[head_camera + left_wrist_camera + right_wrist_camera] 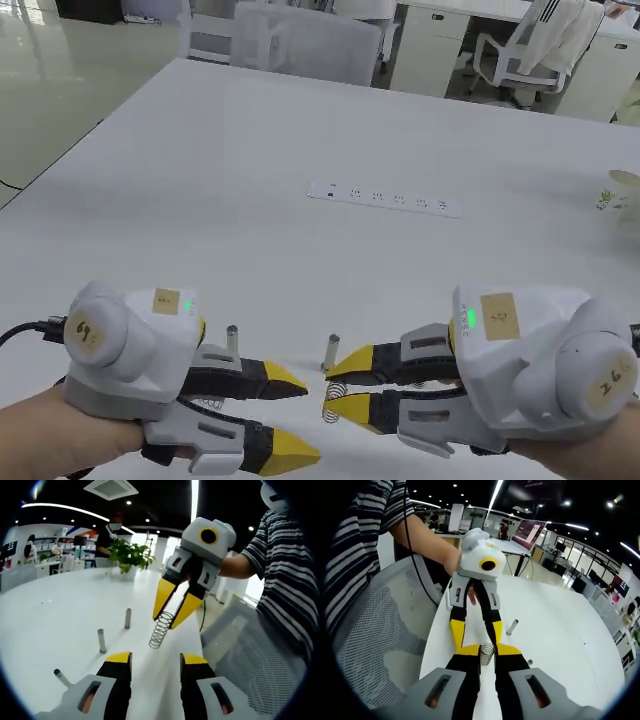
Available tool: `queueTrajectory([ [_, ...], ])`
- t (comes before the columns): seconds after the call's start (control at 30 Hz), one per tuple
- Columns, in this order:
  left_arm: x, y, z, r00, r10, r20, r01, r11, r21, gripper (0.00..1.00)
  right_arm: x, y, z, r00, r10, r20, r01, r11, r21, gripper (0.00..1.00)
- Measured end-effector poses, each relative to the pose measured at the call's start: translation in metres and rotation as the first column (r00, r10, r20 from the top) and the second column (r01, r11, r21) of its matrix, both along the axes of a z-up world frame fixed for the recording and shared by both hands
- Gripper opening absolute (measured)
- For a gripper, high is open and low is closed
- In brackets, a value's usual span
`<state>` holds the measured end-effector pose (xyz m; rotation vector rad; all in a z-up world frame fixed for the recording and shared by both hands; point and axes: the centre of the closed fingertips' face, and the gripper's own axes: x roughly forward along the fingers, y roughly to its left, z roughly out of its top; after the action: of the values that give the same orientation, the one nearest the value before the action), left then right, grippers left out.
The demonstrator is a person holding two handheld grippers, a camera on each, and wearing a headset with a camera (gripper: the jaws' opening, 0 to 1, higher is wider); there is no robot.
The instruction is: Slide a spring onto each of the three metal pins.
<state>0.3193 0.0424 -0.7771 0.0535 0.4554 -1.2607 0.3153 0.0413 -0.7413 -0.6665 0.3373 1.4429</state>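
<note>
Steel spring (160, 631) gripped in right tongs (164, 623), long axis continuing jaw line.

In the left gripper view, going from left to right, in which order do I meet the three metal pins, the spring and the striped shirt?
first pin → second pin → third pin → spring → striped shirt

A wide white desk (200, 180) is seen. A long white plastic power strip (385, 198) is laid flat near its middle. Three short grey metal pins (101, 640) are set on it in a row, apart from each other. A green leafy potted plant (129, 556) is placed near one end.
</note>
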Motion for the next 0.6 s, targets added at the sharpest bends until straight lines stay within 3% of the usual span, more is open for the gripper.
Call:
queueTrajectory([
  [0.2, 0.001, 0.020, 0.000, 0.999, 0.045, 0.008, -0.045, 0.999, 0.006, 0.48, 0.003, 0.000, -0.003, 1.000, -0.020, 0.006, 0.020, 1.000, -0.006, 0.07],
  [0.6, 0.003, 0.057, -0.001, 0.989, 0.149, 0.007, -0.149, 0.989, 0.009, 0.64, 0.006, -0.003, -0.005, 0.999, -0.032, 0.013, 0.032, 0.999, -0.011, 0.07],
])
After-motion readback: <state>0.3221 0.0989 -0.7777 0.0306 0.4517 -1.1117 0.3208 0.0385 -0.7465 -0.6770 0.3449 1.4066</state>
